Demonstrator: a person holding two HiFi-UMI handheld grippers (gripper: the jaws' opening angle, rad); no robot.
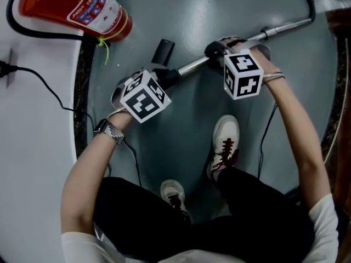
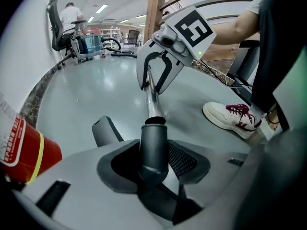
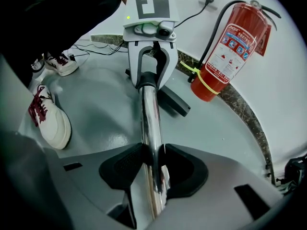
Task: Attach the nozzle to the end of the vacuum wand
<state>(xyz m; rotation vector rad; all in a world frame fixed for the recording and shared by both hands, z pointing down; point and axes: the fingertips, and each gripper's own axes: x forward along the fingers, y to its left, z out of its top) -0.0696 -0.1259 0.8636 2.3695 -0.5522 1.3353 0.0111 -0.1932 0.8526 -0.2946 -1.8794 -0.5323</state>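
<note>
My right gripper (image 1: 219,49) is shut on the chrome vacuum wand (image 1: 285,27), which runs up to the right above the grey floor. In the right gripper view the wand (image 3: 149,119) lies between my pads (image 3: 180,164) and runs on into a dark collar (image 3: 147,80). That collar belongs to the dark grey nozzle (image 1: 163,52), and my left gripper (image 1: 169,76) is shut on it. The left gripper view shows the nozzle's tube (image 2: 153,145) clamped in the jaws. The wand (image 2: 152,99) enters its mouth, and the right gripper (image 2: 156,78) is just beyond.
A red fire extinguisher (image 1: 77,7) stands at the upper left by the white wall, with a black cable (image 1: 44,84) trailing below it. A dark stone curb (image 1: 82,92) edges the floor. The person's white shoes (image 1: 225,141) stand just below the grippers. A seated person (image 2: 64,25) is far off.
</note>
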